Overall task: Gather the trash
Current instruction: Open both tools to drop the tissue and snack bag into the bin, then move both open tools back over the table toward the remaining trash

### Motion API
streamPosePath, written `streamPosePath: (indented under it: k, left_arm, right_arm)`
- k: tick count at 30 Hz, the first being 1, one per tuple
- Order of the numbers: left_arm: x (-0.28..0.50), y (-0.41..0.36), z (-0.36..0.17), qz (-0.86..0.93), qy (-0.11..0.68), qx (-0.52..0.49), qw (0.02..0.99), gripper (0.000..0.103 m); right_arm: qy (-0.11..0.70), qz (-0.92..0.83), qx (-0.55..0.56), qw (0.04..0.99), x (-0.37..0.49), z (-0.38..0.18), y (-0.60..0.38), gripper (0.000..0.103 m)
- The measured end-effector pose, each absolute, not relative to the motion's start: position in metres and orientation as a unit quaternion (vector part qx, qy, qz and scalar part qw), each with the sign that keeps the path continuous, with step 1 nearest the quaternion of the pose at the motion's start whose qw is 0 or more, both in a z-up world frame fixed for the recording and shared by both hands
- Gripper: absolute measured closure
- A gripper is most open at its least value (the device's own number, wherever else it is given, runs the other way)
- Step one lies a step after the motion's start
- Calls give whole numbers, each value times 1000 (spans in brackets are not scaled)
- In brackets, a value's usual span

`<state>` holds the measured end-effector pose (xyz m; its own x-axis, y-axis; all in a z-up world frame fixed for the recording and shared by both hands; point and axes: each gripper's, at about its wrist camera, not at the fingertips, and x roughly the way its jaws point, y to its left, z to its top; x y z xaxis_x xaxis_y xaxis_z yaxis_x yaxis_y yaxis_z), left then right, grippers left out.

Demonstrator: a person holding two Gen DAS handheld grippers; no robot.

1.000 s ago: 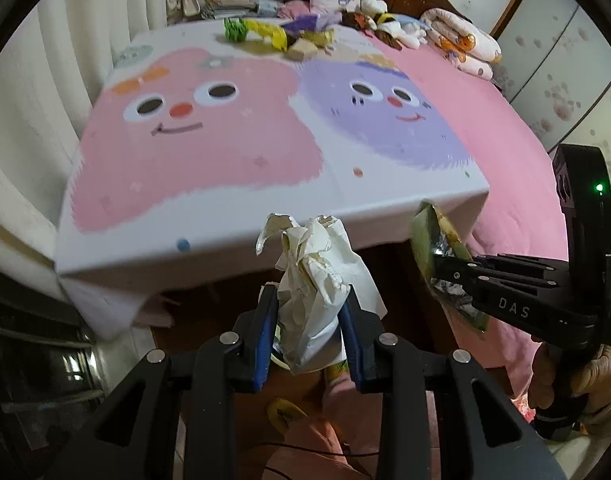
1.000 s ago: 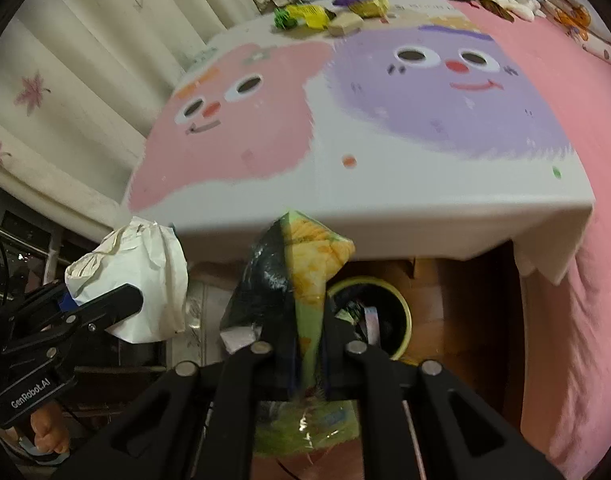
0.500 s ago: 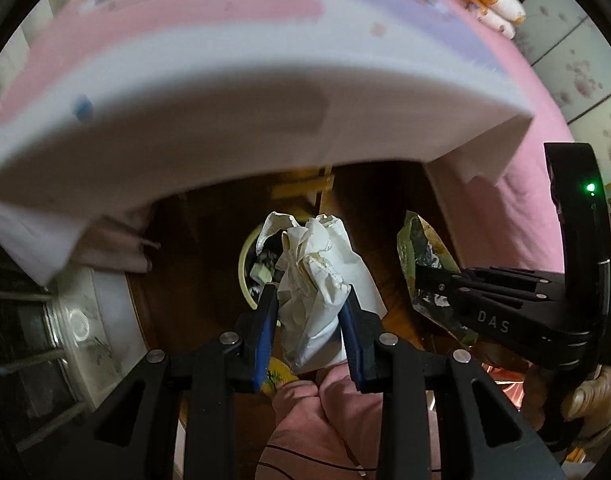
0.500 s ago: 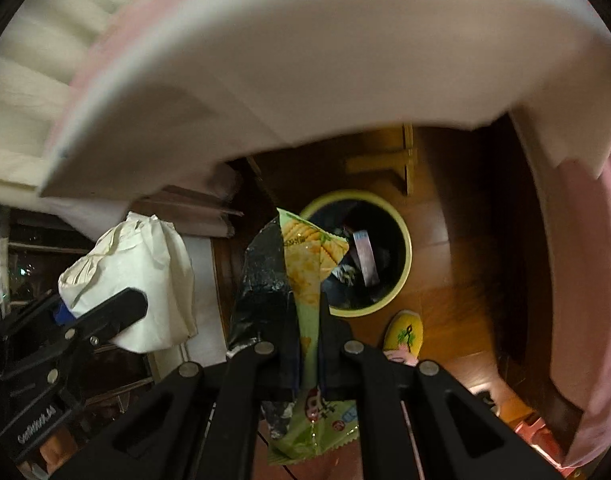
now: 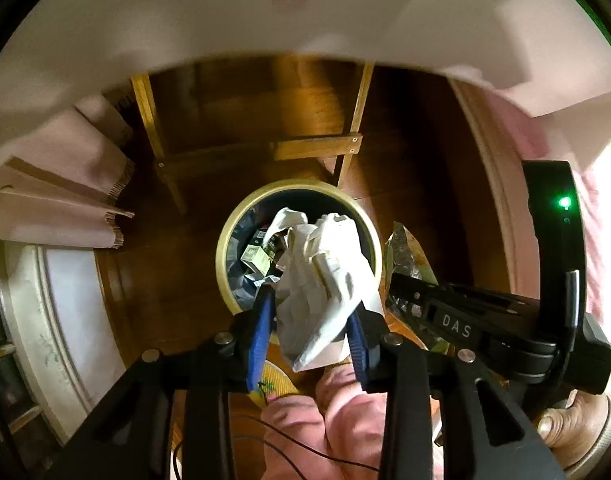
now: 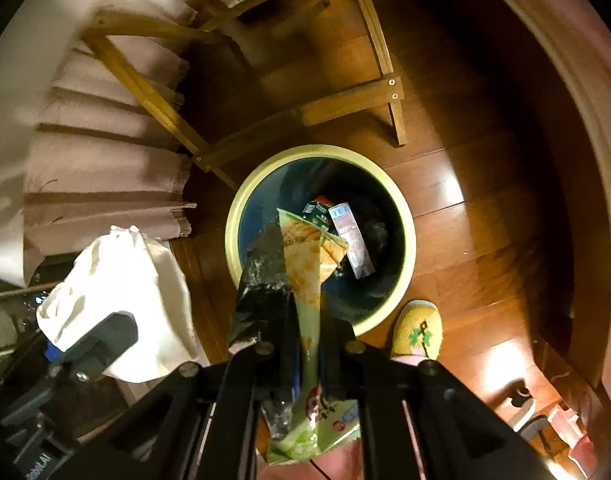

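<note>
A round bin with a pale yellow rim [image 5: 225,240] stands on the wooden floor, with boxes and wrappers inside. My left gripper [image 5: 311,300] hangs right above it, pointing down. Its blue pads still touch a crumpled white paper wad [image 5: 321,280], and the jaws are opening. My right gripper [image 6: 309,320] is shut on a green and yellow snack bag [image 6: 301,256], whose top reaches over the near-left rim of the bin [image 6: 409,240]. The right wrist view shows the paper wad [image 6: 117,276] to the left of the bin.
A wooden frame [image 6: 345,104] stands just behind the bin, under the overhanging white bedsheet [image 5: 305,20]. Pale curtains [image 6: 105,160] hang at left. A person's yellow slipper [image 6: 419,328] and pink trouser legs [image 5: 345,420] are beside the bin's near edge.
Both grippers dropped from bed height and tipped down to just over the bin, each carrying its piece of trash. The left pads stand slightly wider apart than before.
</note>
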<state>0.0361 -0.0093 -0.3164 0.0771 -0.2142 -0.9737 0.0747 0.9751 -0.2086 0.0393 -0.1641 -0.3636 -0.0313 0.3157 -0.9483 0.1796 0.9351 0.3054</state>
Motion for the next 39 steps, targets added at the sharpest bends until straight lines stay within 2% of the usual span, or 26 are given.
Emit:
streamPosePath:
  k: [6,8,9,12,14,16,21,31,33,36,39]
  left_arm:
    - [50,-14,-349,-84,680,-61,726,59]
    - [53,-12,-355,-79,679,-63,727,47]
    - [52,-10,-353,-76,678,-63,728,44]
    - [53,-9,-354,-65,678,-65,730,40]
    - [52,-6,-354,-59,679,-65,728,36]
    - [52,-3,-355,-53,681,-66,728,31]
    - [45,3,-343,-41,677,-62,732,23]
    - [30,19,-281,-24,656,-65,751,22]
    - [28,23,-255,-25,645,-65,761,21]
    - [29,28,-217,-29,626,-60,777,15]
    - [30,31,-177,-35,609,-54,791,15]
  right_arm:
    - [724,54,176,665,50,-399,-166,96]
    - [726,53,178,662,52,-406,-164,95]
    - [727,54,178,661,53,-409,-164,95]
    - [730,59,173,659,54,-411,-161,85]
    - [729,63,175,658,55,-412,-159,70]
    - [728,68,180,658,56,-412,-159,64]
    - [725,74,181,661,58,-404,-157,62]
    - [718,93,169,669,55,-347,-150,62]
    - [713,99,169,673,53,-325,-149,62]
    - [703,105,172,682,49,-289,-146,62]
    - [692,108,170,693,46,-249,-144,62]
